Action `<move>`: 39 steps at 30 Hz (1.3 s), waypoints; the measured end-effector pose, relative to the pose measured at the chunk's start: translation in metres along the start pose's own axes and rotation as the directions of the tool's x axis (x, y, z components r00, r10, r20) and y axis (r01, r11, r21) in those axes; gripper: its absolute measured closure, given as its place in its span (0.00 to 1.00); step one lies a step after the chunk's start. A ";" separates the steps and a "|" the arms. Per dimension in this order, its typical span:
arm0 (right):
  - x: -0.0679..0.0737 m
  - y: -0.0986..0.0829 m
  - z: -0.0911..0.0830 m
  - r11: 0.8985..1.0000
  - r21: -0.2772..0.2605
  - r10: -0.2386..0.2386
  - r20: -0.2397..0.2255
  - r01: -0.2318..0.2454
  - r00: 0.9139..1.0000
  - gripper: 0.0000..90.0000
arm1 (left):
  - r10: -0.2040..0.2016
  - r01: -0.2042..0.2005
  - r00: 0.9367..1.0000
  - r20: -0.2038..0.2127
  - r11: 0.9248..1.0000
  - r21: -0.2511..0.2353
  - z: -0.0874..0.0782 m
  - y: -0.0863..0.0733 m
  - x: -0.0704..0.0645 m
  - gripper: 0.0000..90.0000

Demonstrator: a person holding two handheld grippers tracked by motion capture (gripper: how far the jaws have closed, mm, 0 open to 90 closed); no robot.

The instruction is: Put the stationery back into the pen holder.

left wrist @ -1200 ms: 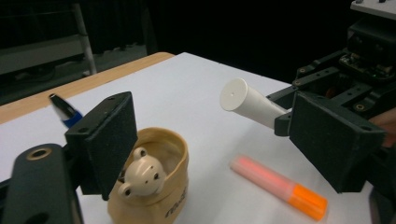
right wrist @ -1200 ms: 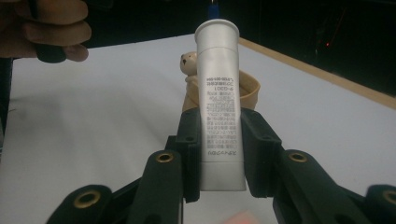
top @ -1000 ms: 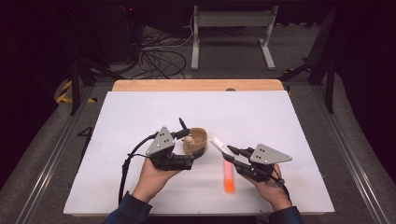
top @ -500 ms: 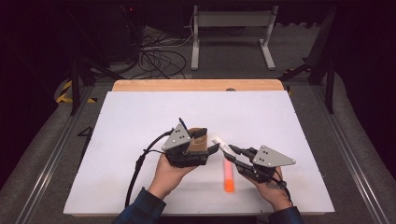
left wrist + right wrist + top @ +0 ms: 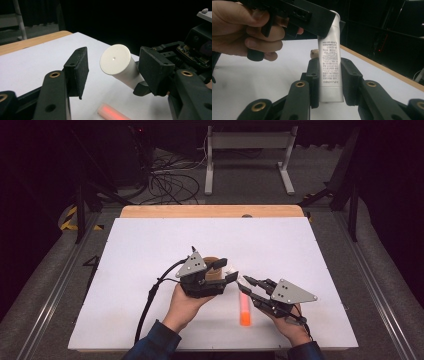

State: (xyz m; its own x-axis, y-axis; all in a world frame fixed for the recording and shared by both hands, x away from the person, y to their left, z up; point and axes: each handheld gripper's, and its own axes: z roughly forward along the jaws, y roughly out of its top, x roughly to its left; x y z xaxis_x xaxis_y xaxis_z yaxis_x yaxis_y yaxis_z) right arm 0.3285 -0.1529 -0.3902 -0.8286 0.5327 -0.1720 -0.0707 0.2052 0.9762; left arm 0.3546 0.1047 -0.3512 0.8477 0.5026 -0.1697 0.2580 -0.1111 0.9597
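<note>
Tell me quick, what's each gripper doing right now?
Left gripper: open, its jaws either side of the white tube's cap, not gripping it.
Right gripper: shut on the white tube, holding it up off the table.

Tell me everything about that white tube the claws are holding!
The white tube looks like smooth plastic, with tiny grey print down its flat body and a round white cap with a small dimple in its middle. The right claw pinches its flat crimped end, holding it off the white table. The left claw stands open around the cap end, one pad against the tube's side. An orange stick lies on the table below it.
</note>
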 end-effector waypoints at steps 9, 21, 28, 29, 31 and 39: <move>0.002 0.000 0.001 1.000 -0.017 -0.010 0.002 0.010 1.000 0.79 | -0.012 0.012 0.999 0.042 1.000 -0.006 0.003 0.000 -0.001 0.61; 0.003 -0.001 0.004 0.999 0.038 -0.025 0.029 0.024 0.999 0.79 | 0.005 -0.004 0.998 0.060 1.000 -0.016 0.007 0.005 -0.004 0.72; 0.002 0.000 0.004 0.999 0.052 -0.013 0.034 0.011 0.999 0.78 | 0.015 -0.015 0.998 0.053 1.000 -0.006 0.010 0.007 -0.006 0.72; 0.002 0.000 0.004 0.998 0.055 -0.003 0.031 0.002 1.000 0.78 | 0.020 -0.020 0.999 0.050 1.000 -0.002 0.010 0.007 -0.006 0.72; 0.001 0.000 0.005 0.998 0.065 0.009 0.036 -0.012 0.999 0.72 | 0.032 -0.033 0.999 0.044 0.999 0.001 0.011 0.009 -0.007 0.72; -0.004 -0.001 0.001 0.996 0.079 0.043 0.076 -0.049 0.996 0.58 | 0.061 -0.061 0.998 -0.001 0.998 -0.004 0.008 0.016 -0.004 0.72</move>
State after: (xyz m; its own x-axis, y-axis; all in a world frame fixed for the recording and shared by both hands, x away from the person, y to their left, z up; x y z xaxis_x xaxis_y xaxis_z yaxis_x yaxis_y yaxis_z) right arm 0.3324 -0.1544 -0.3910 -0.7863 0.6019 -0.1398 0.0136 0.2430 0.9699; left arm 0.3590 0.0938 -0.3372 0.8614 0.4958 -0.1104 0.2040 -0.1386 0.9691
